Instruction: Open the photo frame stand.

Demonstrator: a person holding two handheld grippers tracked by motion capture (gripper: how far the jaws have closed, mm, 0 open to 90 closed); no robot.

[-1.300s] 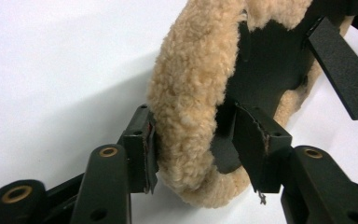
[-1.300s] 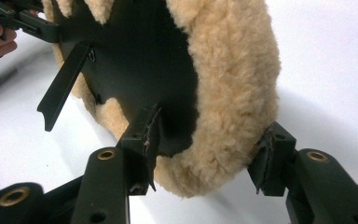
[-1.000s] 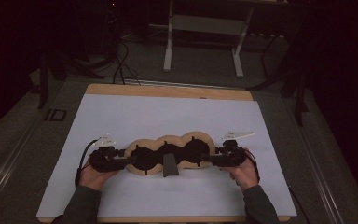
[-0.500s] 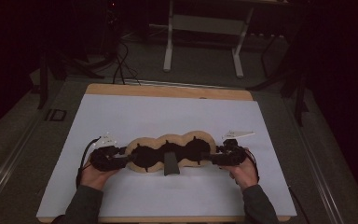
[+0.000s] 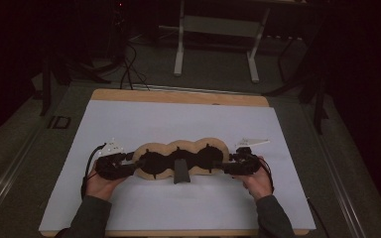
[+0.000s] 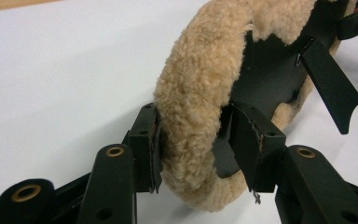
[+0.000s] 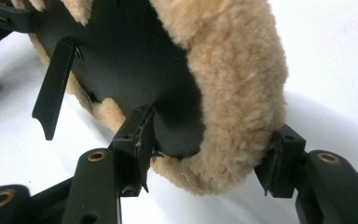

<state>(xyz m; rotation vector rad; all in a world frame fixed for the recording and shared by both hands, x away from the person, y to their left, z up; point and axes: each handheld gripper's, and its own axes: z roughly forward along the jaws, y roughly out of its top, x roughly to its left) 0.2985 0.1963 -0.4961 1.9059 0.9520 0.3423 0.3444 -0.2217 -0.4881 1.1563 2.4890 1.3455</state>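
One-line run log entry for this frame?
left gripper: shut on fleece pad left end | right gripper: jaws astride right end, just opening | pad flat on white sheet

My left claw (image 6: 186,154) is matte black: two broad arms, each with a brass-ringed hole, ending in squared pad blocks with small screws. The pad facings are worn and frayed at their edges. My right claw (image 7: 205,156) is of the same build, with brass eyelets and ragged pad edges. A black cable (image 5: 87,168) trails from the left one. My sleeves (image 5: 89,218) are dark grey.
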